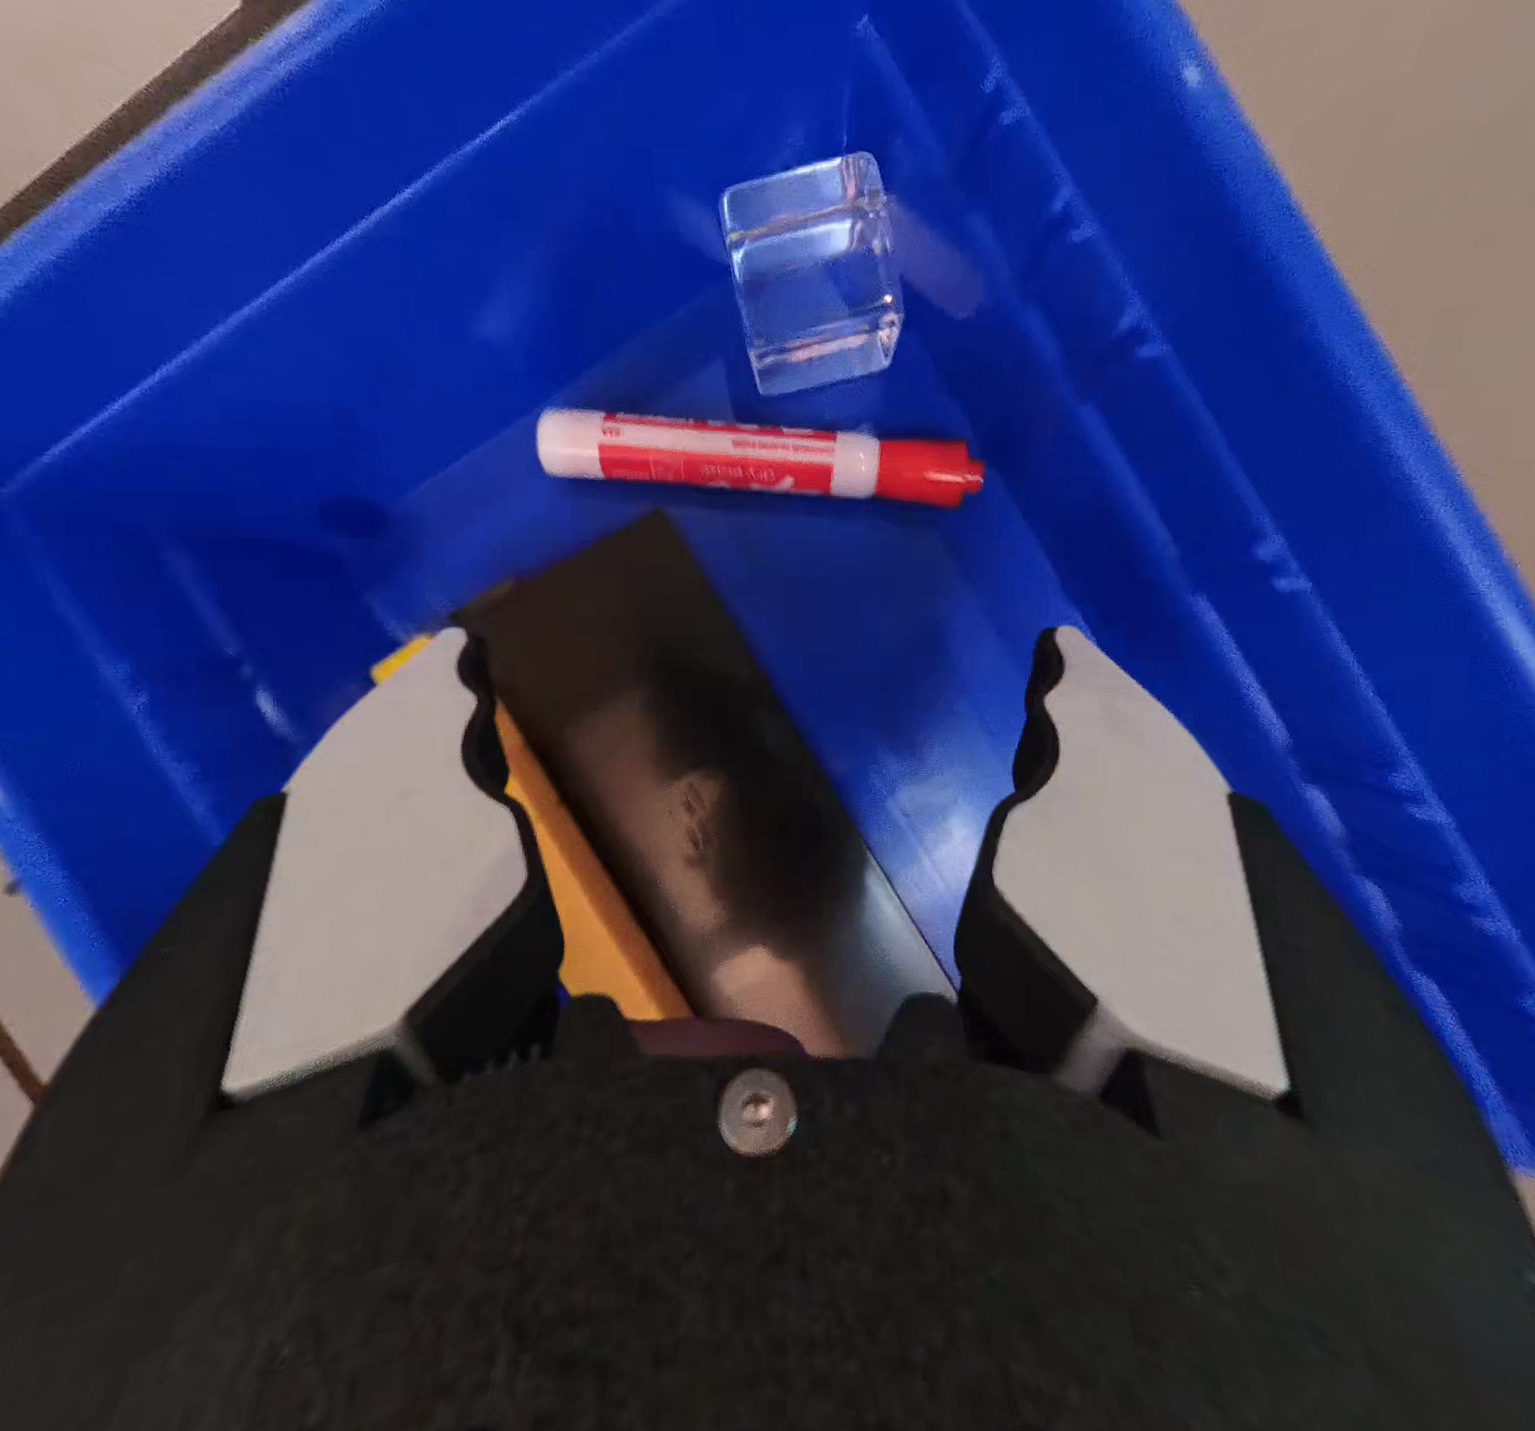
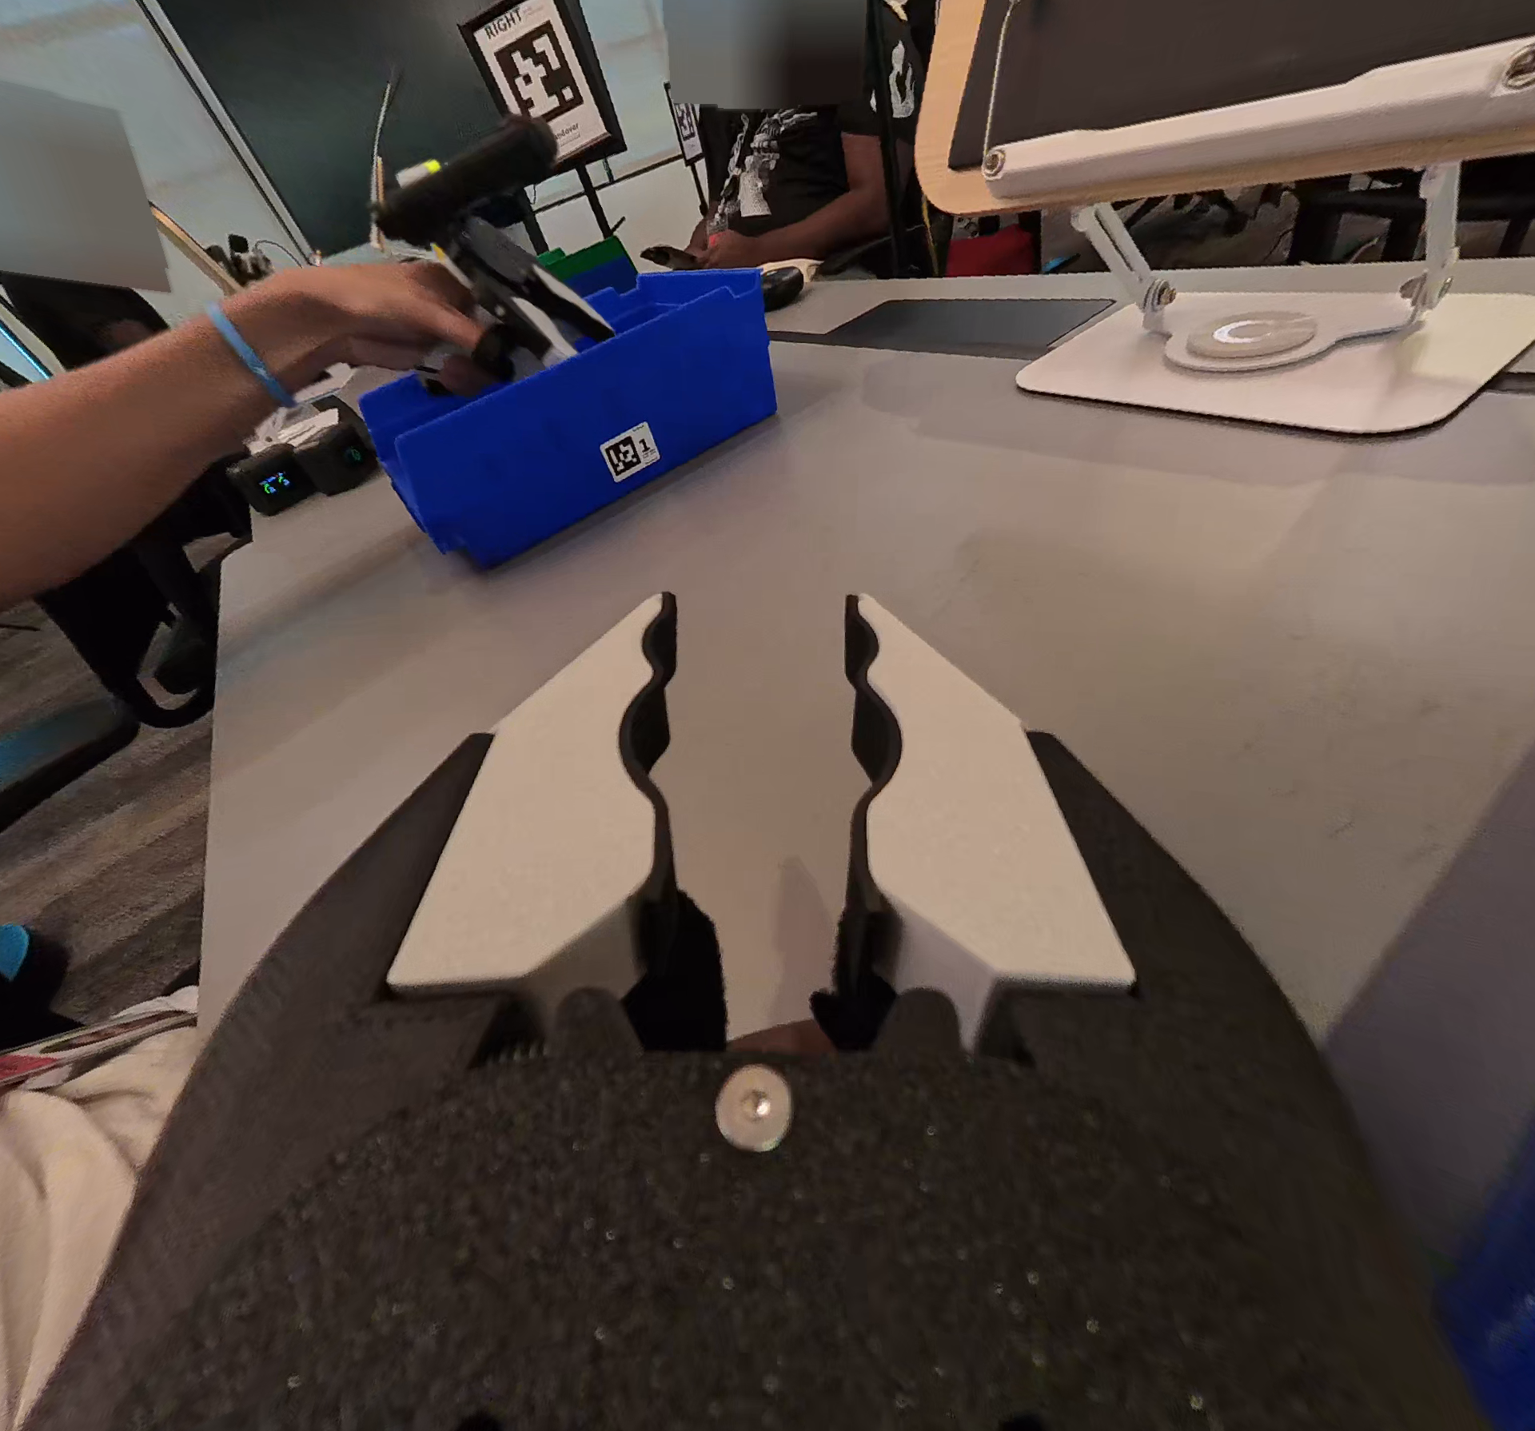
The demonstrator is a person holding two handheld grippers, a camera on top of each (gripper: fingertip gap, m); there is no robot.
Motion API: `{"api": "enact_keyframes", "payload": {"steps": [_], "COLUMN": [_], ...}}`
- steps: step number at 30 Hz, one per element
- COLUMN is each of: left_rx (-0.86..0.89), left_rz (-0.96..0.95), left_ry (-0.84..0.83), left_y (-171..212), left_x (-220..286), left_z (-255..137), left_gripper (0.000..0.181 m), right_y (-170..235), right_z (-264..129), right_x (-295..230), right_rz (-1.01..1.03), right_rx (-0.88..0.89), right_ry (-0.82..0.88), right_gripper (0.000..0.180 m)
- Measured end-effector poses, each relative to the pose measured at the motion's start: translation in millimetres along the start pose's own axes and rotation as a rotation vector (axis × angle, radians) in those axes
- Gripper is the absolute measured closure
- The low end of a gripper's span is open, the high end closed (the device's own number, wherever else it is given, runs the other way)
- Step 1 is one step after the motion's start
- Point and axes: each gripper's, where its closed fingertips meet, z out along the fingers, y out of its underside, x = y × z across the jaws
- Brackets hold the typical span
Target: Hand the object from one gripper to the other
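Left gripper (image 1: 756, 644) gapes over the blue plastic bin (image 1: 332, 270), partly hiding a blurred dark metal blade (image 1: 664, 768); right gripper (image 2: 760, 619) stands spread, holding nothing.

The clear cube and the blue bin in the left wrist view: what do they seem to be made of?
The clear cube looks like acrylic or glass: fully transparent, glossy, with bright highlights along its edges; which of the two cannot be told. The blue bin looks like moulded plastic: uniform colour, a soft sheen and ribbed walls.

I'm in an office, I think. Grey desk (image 2: 1080, 560), monitor on a stand (image 2: 1246, 361), someone seated behind (image 2: 781, 178).
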Motion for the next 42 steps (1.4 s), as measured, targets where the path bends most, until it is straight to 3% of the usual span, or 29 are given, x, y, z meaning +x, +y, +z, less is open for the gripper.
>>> {"api": "enact_keyframes", "payload": {"steps": [4, 11, 23, 31, 32, 35, 42], "left_rx": [-0.029, -0.004, -0.048, 0.036, 0.031, 0.035, 0.123], "left_rz": [0.022, 0.011, 0.018, -0.04, -0.046, -0.021, -0.083], "left_ry": [-0.001, 0.162, 0.073, 0.057, 0.043, 0.059, 0.144], "left_y": [-9.3, -21.3, -11.8, -12.5, -11.0, -9.8, -31.6], "left_x": [-4.4, 6.1, -7.1, -17.8, -20.7, -18.1, -8.0], "left_z": [26.5, 47.7, 65.1, 61.8, 61.6, 57.8, 53.8], "left_gripper": [0.061, 0.063, 0.046, 0.1, 0.089, 0.088, 0.054], "right_y": [2.0, 16.5, 29.5, 30.7, 31.0, 32.2, 39.5], "right_z": [0.9, 8.4, 16.0, 15.6, 15.8, 16.0, 18.3], "right_x": [0.5, -12.0, -24.2, -28.8, -29.1, -30.4, -36.0], "right_rz": [0.027, 0.017, 0.026, 0.027, 0.03, 0.034, 0.035], "right_rx": [-0.01, -0.08, -0.147, -0.155, -0.156, -0.161, -0.197], "right_ry": [-0.016, -0.071, -0.127, -0.143, -0.145, -0.153, -0.181], "right_gripper": [0.139, 0.139, 0.139, 0.139, 0.139, 0.139, 0.138]}}
